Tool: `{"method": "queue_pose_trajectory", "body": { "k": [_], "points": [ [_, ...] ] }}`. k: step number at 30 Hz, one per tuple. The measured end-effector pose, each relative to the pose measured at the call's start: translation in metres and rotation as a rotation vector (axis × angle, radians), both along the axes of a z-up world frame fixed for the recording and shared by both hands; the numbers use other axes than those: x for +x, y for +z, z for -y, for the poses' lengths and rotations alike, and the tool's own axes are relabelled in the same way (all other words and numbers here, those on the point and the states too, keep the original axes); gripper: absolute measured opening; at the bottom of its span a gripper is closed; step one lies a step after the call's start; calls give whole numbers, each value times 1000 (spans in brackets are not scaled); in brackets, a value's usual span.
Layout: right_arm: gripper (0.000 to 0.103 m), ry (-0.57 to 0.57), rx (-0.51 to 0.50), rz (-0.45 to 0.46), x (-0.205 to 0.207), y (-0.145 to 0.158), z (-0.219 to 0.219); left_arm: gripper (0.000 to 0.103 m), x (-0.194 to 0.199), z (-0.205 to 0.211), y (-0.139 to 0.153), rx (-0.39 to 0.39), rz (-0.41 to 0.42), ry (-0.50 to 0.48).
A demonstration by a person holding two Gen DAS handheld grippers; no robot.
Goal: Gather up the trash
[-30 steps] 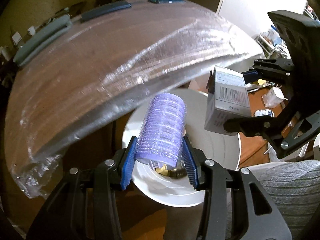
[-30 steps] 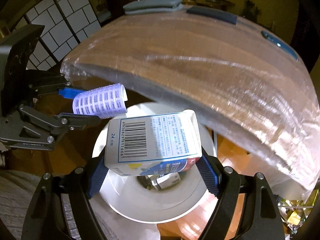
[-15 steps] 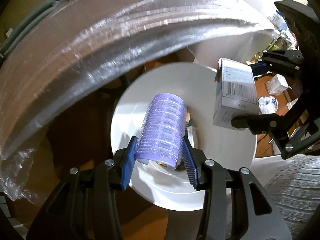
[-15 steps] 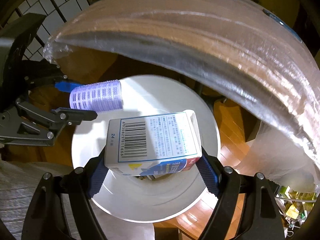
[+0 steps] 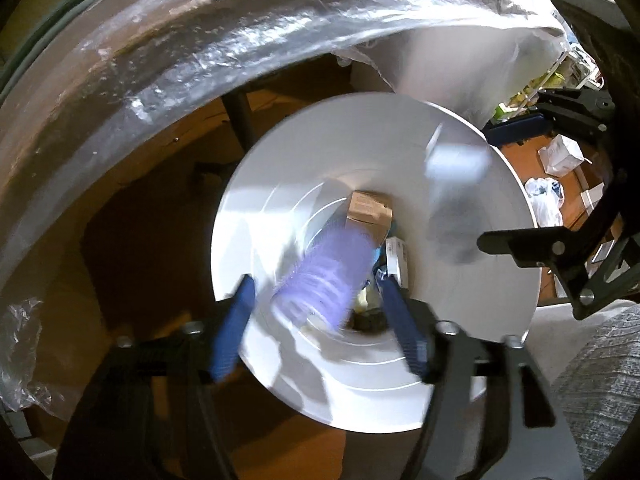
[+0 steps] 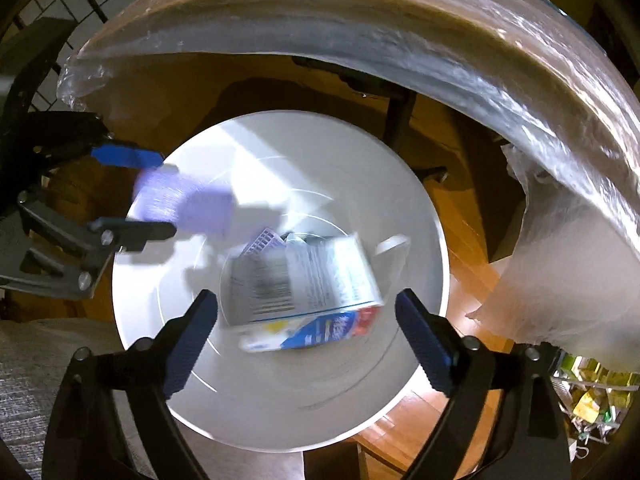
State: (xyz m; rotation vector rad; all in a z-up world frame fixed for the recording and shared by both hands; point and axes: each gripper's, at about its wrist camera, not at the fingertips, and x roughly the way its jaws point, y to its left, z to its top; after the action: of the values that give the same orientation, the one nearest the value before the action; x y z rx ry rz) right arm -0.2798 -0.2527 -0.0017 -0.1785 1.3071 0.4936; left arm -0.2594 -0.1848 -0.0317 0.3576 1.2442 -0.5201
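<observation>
My left gripper (image 5: 316, 320) jaws opening, bristly purple roller (image 5: 324, 276) loose above round white bin (image 5: 280, 184); right gripper (image 6: 308, 336) jaws opening, printed carton (image 6: 304, 280) blurred inside bin; only left view shows brown box (image 5: 368, 210).

We point both grippers steeply down: left gripper (image 5: 316, 332) jaws opening, pads apart; right gripper (image 6: 308, 338) jaws opening wide.

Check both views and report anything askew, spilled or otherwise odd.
Nothing spilled. The purple hair roller and the white carton are blurred and tilted, loose between opening fingers above the white bin, so apparently dropping in. Trash already lies at the bin's bottom. Clear plastic film wraps the table edge above.
</observation>
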Motion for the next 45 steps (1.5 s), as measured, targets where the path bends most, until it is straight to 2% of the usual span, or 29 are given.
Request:
{"method": "queue_pose_trajectory", "body": {
  "k": [4,8,10,13,15,17,21,23,26,30,36,45],
  "points": [
    [92,-18,4,5,-1,3,4,69,1,-6,5,-4,3,1],
    [92,-45,35,58,-5,32,12,69,-2,-13,30,-35,48,6],
    [92,-59,61,117,-5,56,18,71,-2,-18,56,-75,101,17],
    [96,-106,99,254,5,104,27,87,9,-27,97,-144,203,68],
    [99,-147,107,334,16,126,38,90,22,-38,128,-189,299,130],
    [99,-181,110,390,34,141,49,94,39,-47,145,-212,363,180],
    [99,-267,73,497,76,159,69,95,81,-61,165,-187,468,275],
    [99,-313,77,510,98,164,79,95,100,-68,168,-171,488,316],
    [99,-367,116,513,130,166,95,95,132,-83,165,-191,480,390],
    [99,-398,96,505,166,158,105,95,170,-100,156,-206,459,472],
    [99,-445,57,444,203,128,116,95,207,-114,138,-171,415,538],
    [99,-513,25,415,232,106,137,95,242,-115,111,-128,368,569]
  ]
}}
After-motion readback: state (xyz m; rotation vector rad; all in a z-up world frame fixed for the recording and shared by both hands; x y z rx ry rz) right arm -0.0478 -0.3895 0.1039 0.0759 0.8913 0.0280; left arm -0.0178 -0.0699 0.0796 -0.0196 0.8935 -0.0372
